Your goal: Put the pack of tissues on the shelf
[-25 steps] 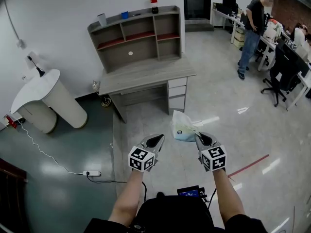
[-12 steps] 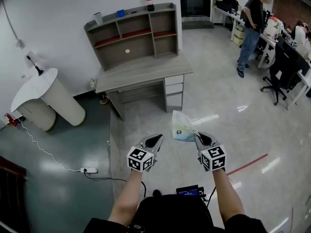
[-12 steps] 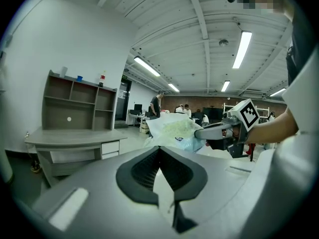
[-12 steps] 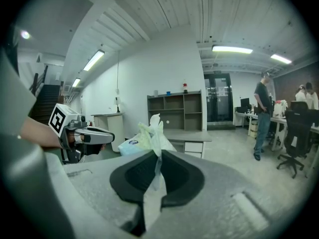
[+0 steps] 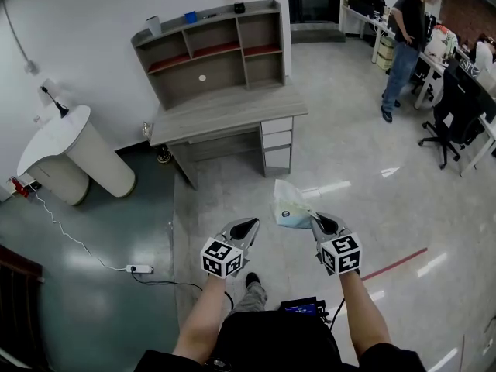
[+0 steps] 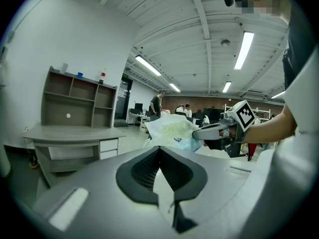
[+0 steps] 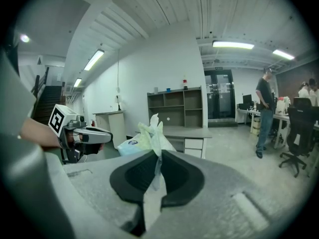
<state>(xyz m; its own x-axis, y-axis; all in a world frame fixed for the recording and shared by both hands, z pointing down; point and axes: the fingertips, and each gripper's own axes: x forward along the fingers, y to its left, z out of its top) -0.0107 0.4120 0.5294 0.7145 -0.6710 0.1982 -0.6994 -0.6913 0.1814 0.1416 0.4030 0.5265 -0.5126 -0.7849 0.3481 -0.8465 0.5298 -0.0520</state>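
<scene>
The right gripper (image 5: 316, 220) has its jaws clamped on the wrapper edge of the pale soft-plastic pack of tissues (image 5: 290, 204), held in the air well apart from the grey wooden shelf (image 5: 209, 49), while the left gripper (image 5: 249, 225) beside it has its jaws closed, empty.

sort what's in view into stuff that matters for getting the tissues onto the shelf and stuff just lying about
For the job:
pack of tissues, pinched in the right gripper
shelf on the desk
left gripper, shut and empty

Just lying about:
white stand
power strip on the floor
office chair
standing person
blue cup on the shelf top
</scene>
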